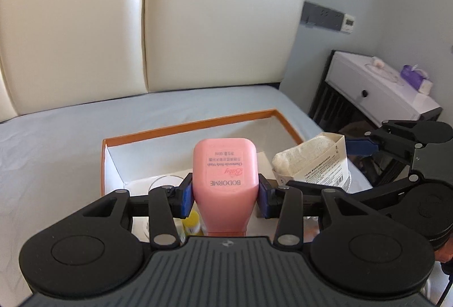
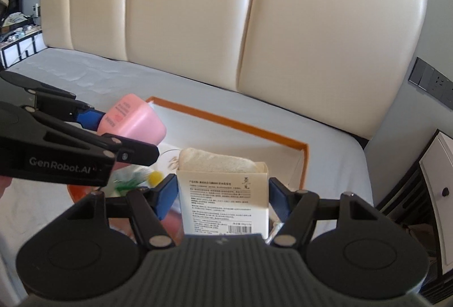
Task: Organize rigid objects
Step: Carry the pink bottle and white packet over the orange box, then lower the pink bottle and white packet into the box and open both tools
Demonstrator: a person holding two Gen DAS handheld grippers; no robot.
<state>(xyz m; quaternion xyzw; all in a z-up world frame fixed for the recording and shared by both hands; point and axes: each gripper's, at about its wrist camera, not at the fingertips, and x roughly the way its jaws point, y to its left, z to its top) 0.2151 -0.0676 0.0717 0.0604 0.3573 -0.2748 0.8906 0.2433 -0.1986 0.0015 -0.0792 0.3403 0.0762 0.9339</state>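
- Left wrist view: my left gripper (image 1: 225, 195) is clamped on a pink body-wash bottle (image 1: 225, 165) — both blue pads press its sides, and its printed label reads upside down.
- Right wrist view: my right gripper (image 2: 222, 195) is clamped on a white carton (image 2: 223, 199) with small print and a barcode; a pale, rough-textured roll (image 2: 215, 161) sticks out of its open top.
- Both held items sit above an orange-rimmed box (image 1: 187, 125) with a white interior, which rests on the bed.
- Surface: a pale blue-grey sheet (image 1: 51, 154), smooth, with faint creases toward its far-left end in the right wrist view.
- Below the grippers I note a clear glass rim (image 1: 164, 182), something small and yellow (image 1: 192, 222) and a bit of green (image 2: 126, 185); I cannot tell what the last two are, or whether they lie inside the box.
- Behind the bed stands a cream padded headboard (image 2: 198, 23) in vertical panels, glossy with reflected light.
- Wall: pale grey, carrying a dark switch-and-socket panel (image 1: 321, 15) with a small white display unit (image 1: 348, 22) beside it.
- Right of the bed: a white bedside cabinet (image 1: 373, 89) with a dark knob — a purple tissue pack (image 1: 414, 77) lies on top.
- Far left in the right wrist view: a cluttered shelf (image 2: 17, 23), too blurred to itemise.
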